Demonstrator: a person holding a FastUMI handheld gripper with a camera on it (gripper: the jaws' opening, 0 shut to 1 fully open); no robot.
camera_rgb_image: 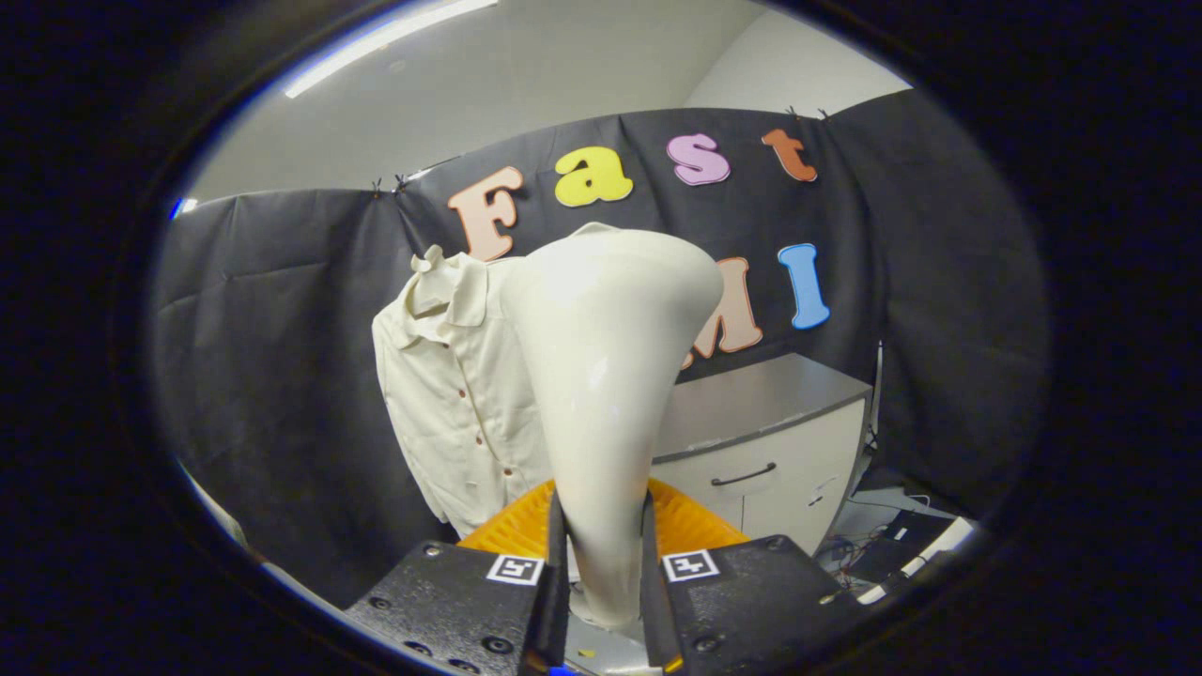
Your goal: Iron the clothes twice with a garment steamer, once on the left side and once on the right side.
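My gripper (601, 554) is shut on the narrow handle of a cream garment steamer (606, 376), both fingers pressing on its sides. The steamer rises upright from between the fingers and flares into a wide head at the top. Beyond it hangs a cream button-up shirt (451, 394) against the black cloth wall, its collar up and its placket with small brown buttons facing me. The steamer head covers the shirt's right half. The head is apart from the cloth; how far I cannot tell.
An orange ribbed thing (512, 526) lies just behind the fingers, below the shirt. A grey-topped white cabinet (761, 441) with a dark drawer handle stands to the right of the shirt. Cables and dark devices (892, 545) lie on the floor beside it.
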